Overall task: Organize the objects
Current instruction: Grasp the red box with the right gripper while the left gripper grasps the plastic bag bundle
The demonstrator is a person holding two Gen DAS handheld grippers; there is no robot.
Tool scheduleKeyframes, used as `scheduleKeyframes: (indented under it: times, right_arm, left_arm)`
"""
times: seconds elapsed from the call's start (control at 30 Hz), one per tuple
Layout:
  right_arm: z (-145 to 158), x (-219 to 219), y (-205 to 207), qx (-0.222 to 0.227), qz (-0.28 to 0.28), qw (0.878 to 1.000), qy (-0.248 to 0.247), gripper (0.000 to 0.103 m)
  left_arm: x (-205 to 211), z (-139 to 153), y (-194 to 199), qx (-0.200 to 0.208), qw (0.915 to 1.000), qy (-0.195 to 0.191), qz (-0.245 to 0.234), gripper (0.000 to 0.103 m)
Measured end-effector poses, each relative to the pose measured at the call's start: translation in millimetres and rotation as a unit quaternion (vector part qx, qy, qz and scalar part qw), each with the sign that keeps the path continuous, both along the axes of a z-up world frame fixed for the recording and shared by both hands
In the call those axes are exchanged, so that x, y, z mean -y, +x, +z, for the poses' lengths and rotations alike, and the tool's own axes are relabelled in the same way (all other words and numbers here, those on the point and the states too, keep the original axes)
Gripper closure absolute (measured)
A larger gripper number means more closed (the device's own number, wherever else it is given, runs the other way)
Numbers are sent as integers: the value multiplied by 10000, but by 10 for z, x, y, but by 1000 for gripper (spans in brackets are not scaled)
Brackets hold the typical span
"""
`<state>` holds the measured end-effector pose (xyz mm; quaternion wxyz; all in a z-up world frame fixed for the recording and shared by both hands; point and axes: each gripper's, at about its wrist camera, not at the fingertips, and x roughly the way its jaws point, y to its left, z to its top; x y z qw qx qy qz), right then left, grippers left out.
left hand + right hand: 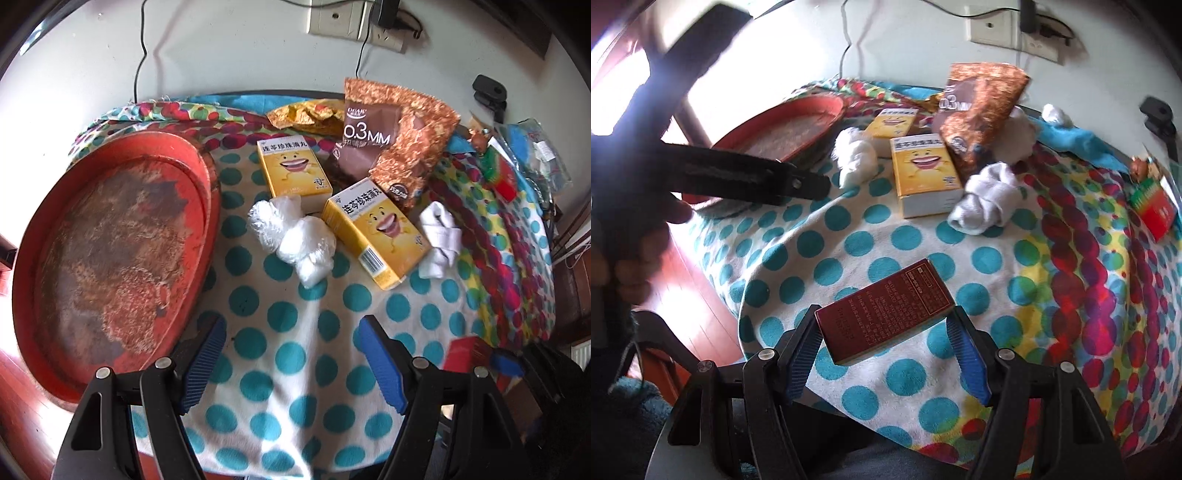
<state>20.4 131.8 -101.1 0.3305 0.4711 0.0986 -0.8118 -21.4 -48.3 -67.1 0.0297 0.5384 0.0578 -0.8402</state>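
My right gripper (884, 325) is shut on a dark red box (882, 314) and holds it above the dotted cloth (849, 243). My left gripper (291, 332) is open and empty over the cloth, right of a worn red oval tray (110, 251). Ahead of it lie two yellow boxes (293, 170) (373, 230), a clear plastic bundle (291, 232), a white sock (441, 236) and brown snack bags (391, 147). The right wrist view shows the tray (798, 125), the nearer yellow box (925, 177) and the sock (986, 197). The red box shows at the left view's lower right (465, 354).
The left gripper and hand cross the right wrist view at left (746, 179). A small red-green packet (1154, 205) lies at the right edge of the cloth. A wall with a socket (332, 18) and cables stands behind the table. Wooden floor lies left.
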Motion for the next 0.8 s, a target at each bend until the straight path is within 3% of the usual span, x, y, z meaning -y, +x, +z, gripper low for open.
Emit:
scheduleKeyframes:
  times: [0.23, 0.37, 0.57, 0.63, 0.67, 0.7, 0.8]
  right_arm:
    - [31, -222, -33, 124, -282, 9987, -397, 38]
    - [25, -253, -33, 141, -270, 9985, -465, 38]
    - [9, -251, -57, 203, -264, 9978, -576, 38]
    - [13, -254, -58, 200, -262, 9977, -594, 38]
    - [11, -257, -57, 198, -272, 9976, -602, 38]
    - [9, -257, -59, 215, -278, 9975, -617, 38]
    - [-7, -263, -74, 240, -311, 9973, -629, 38]
  left_arm:
    - [-14, -189, -206, 18, 9999, 20, 123, 27]
    - [-27, -253, -313, 20, 9996, -184, 217, 27]
    - [26, -349, -451, 13, 9992, -115, 391, 27]
    - [40, -379, -475, -38, 9991, -76, 405, 37]
    - [44, -389, -475, -63, 9992, -41, 392, 61]
    - [48, -402, -477, -61, 9994, 49, 345, 73]
    - [48, -368, -454, -143, 9995, 134, 259, 80]
